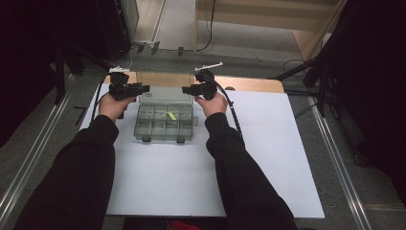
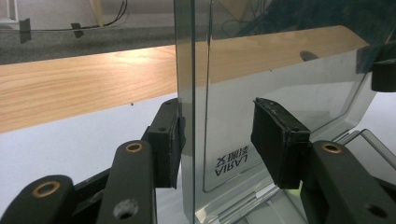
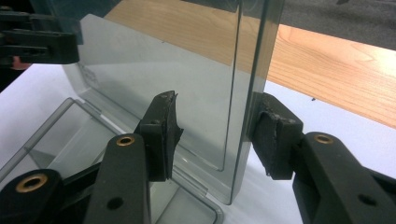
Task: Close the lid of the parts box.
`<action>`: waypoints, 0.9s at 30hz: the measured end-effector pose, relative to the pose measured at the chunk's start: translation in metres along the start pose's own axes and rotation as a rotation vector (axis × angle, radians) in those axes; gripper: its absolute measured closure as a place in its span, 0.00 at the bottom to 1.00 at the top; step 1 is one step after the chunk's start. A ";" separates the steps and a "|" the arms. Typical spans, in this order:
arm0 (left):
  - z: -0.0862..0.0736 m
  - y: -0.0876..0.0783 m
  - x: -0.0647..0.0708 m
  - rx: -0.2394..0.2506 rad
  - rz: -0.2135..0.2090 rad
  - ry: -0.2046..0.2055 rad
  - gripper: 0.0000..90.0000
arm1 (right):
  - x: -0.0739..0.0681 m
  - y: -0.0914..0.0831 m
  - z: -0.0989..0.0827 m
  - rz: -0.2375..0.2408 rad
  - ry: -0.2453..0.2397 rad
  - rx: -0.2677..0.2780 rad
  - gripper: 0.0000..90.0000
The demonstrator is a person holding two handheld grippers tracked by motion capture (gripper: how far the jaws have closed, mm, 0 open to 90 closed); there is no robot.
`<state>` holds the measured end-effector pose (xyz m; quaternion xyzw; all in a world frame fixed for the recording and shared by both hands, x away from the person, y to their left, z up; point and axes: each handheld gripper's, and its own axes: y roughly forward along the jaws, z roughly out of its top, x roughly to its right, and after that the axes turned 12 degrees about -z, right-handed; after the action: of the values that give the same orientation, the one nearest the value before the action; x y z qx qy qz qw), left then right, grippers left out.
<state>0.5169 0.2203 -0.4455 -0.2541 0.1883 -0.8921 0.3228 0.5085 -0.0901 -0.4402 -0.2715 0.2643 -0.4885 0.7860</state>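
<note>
A clear plastic compartment box (image 1: 165,125) lies on the white table sheet with its lid (image 1: 165,96) standing upright. One compartment holds a small yellow-green piece (image 1: 171,115). My left gripper (image 1: 143,89) straddles the lid's left side edge (image 2: 187,70). Its outer pad (image 2: 170,140) lies against the edge and the inner pad (image 2: 278,140) stands apart, so the jaws are open. My right gripper (image 1: 187,89) straddles the lid's right side edge (image 3: 252,70) in the same way. Here the outer pad (image 3: 275,140) is close to the edge and the inner pad (image 3: 161,135) is well clear, so this gripper is open too.
The white sheet (image 1: 268,158) covers the table, with wide bare room to the right and front of the box. A wooden board (image 1: 249,84) runs along the far edge behind the lid. Metal rails (image 1: 335,153) border both sides.
</note>
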 end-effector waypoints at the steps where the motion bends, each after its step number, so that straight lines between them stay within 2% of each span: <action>1: 0.000 0.000 0.000 0.003 -0.005 -0.002 0.59 | 0.000 -0.001 -0.001 -0.001 -0.010 0.004 0.60; 7: 0.001 -0.001 0.004 -0.005 -0.013 0.015 0.59 | 0.002 -0.006 -0.005 0.011 -0.021 0.004 0.61; 15: 0.002 -0.007 0.006 -0.021 -0.031 0.003 0.57 | 0.001 -0.011 -0.008 0.021 -0.030 0.020 0.64; 18: 0.002 -0.009 0.005 -0.033 -0.025 0.001 0.51 | 0.000 -0.012 -0.007 0.024 -0.032 0.023 0.64; 21: 0.001 -0.013 0.002 -0.042 -0.042 -0.018 0.45 | 0.000 -0.013 -0.007 0.022 -0.036 0.025 0.64; 27: -0.001 -0.020 -0.003 -0.061 -0.056 -0.026 0.38 | 0.000 -0.014 -0.007 0.023 -0.036 0.025 0.66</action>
<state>0.5091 0.2369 -0.4378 -0.2805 0.2043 -0.8912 0.2922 0.4951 -0.0966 -0.4362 -0.2674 0.2471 -0.4779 0.7994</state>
